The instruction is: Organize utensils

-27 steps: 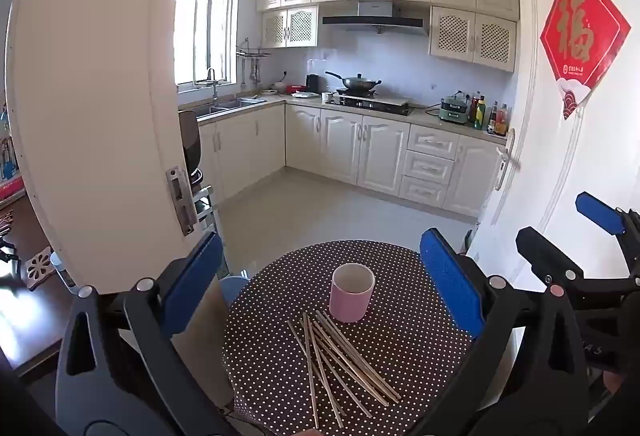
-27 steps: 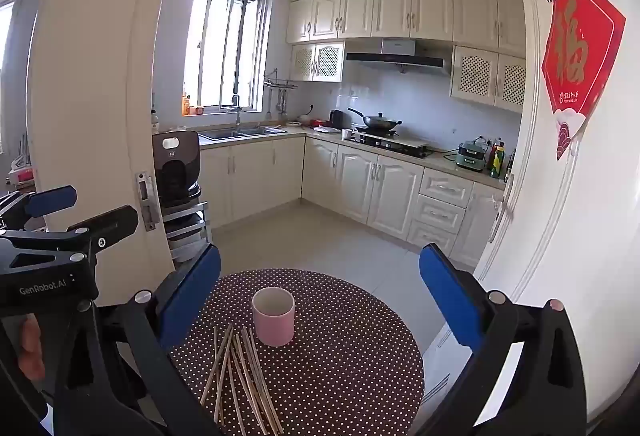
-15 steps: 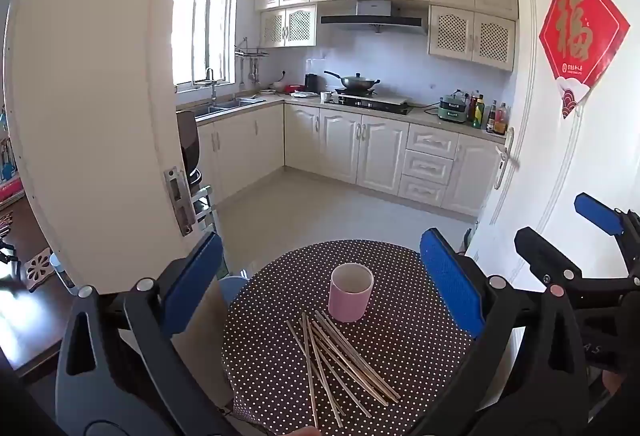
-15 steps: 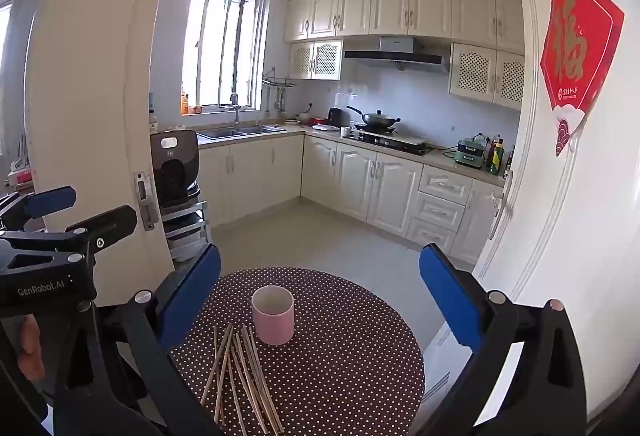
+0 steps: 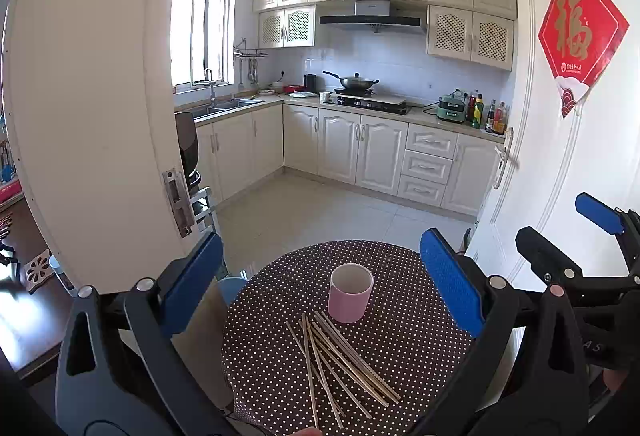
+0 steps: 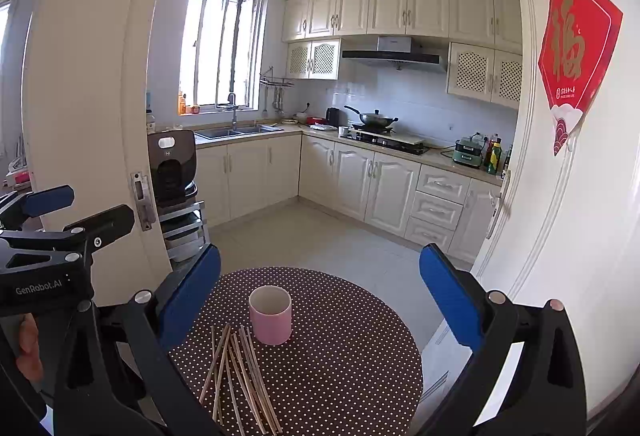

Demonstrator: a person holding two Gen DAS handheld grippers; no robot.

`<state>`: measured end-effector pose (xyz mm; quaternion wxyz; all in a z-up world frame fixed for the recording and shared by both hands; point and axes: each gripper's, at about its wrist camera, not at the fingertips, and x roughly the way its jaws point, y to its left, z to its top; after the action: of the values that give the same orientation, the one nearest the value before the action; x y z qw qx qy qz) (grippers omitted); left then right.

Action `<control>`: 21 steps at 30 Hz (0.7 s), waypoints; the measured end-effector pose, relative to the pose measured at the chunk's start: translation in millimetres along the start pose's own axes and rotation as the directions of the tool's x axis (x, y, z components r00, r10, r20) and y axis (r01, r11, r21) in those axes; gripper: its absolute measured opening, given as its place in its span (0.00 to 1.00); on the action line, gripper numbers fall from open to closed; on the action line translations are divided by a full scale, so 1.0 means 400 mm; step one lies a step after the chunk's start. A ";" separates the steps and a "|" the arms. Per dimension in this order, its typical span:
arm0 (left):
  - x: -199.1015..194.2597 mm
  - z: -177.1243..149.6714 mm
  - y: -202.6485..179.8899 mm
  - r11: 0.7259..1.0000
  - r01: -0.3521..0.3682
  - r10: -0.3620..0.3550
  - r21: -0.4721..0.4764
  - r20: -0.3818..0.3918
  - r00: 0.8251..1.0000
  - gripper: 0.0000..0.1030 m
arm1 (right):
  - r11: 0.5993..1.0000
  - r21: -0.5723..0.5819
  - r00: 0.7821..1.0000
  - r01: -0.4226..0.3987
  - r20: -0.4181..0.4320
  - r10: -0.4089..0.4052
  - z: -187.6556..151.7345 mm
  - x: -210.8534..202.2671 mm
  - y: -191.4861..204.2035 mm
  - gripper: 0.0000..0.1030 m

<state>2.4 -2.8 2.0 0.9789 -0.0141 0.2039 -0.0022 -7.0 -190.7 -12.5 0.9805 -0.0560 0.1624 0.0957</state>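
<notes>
1. Hovering above the near left of the round polka-dot table [image 5: 420, 348], the left gripper [image 5: 320, 288] has its jaws spread wide, nothing between them.
2. Chopsticks [image 5: 340, 360] lie loosely scattered on the cloth, just in front of the upright pink cup [image 5: 350, 298].
3. Right gripper [image 6: 320, 292] hangs over the table's near side, jaws wide apart and empty.

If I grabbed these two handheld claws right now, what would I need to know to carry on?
Left gripper: open, holding nothing.
Right gripper: open, holding nothing.
Both hover above the round brown polka-dot table.
The pink cylindrical cup stands upright, with nothing visible inside.
The thin metal chopsticks lie in a loose pile beside it.
Done: nothing yet.
Left: likely put every chopstick into the cup.
</notes>
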 end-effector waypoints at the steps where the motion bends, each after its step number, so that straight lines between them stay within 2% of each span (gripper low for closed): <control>1: 0.000 0.000 0.000 1.000 0.000 0.000 0.002 -0.001 1.000 0.94 | 1.000 0.000 1.000 0.000 -0.001 0.000 0.001 0.001 -0.003 0.93; 21: 0.003 -0.005 -0.009 1.000 -0.001 0.001 0.006 -0.004 1.000 0.94 | 1.000 0.002 1.000 0.005 -0.007 -0.005 0.004 0.005 0.000 0.93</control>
<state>2.6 -6.5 -0.1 0.9785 -0.0109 0.2061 -0.0022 -4.6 -190.2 -11.6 0.9802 -0.0559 0.1659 0.0927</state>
